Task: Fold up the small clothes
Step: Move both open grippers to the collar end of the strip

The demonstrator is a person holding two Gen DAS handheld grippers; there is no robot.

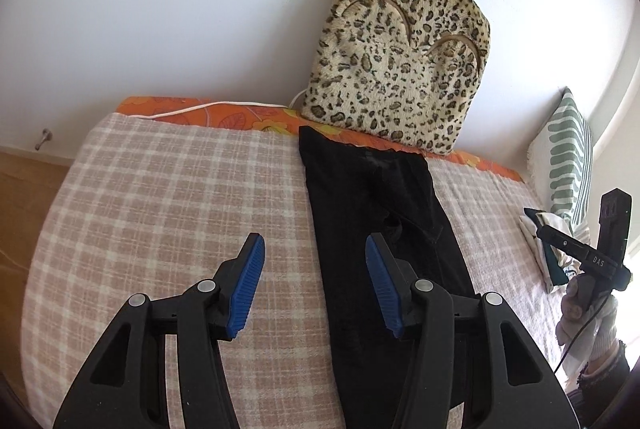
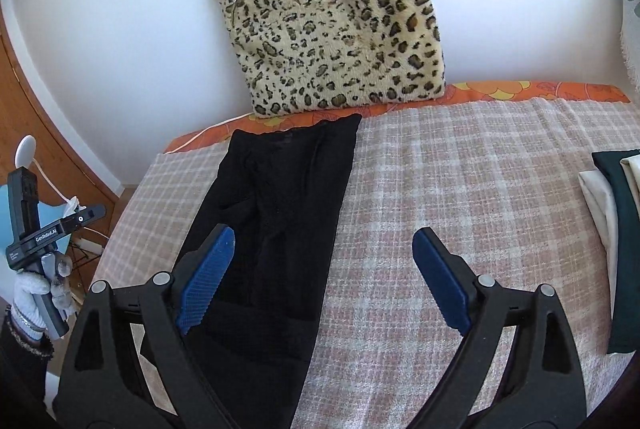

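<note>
Black garment [image 1: 384, 229] flat on checked blanket [image 1: 180, 197]; left gripper [image 1: 316, 285] and right gripper [image 2: 320, 277] spread wide, holding nothing.

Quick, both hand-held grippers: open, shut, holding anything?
Left hand-held gripper: open, holding nothing, above the black garment.
Right hand-held gripper: open, holding nothing, above the same garment.

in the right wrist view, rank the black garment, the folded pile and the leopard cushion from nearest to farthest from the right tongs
1. black garment: directly under the left finger of the open right tongs, lying on the checked blanket.
2. folded pile: out at the right edge of the bed.
3. leopard cushion: farthest, leaning against the wall behind the garment.
</note>
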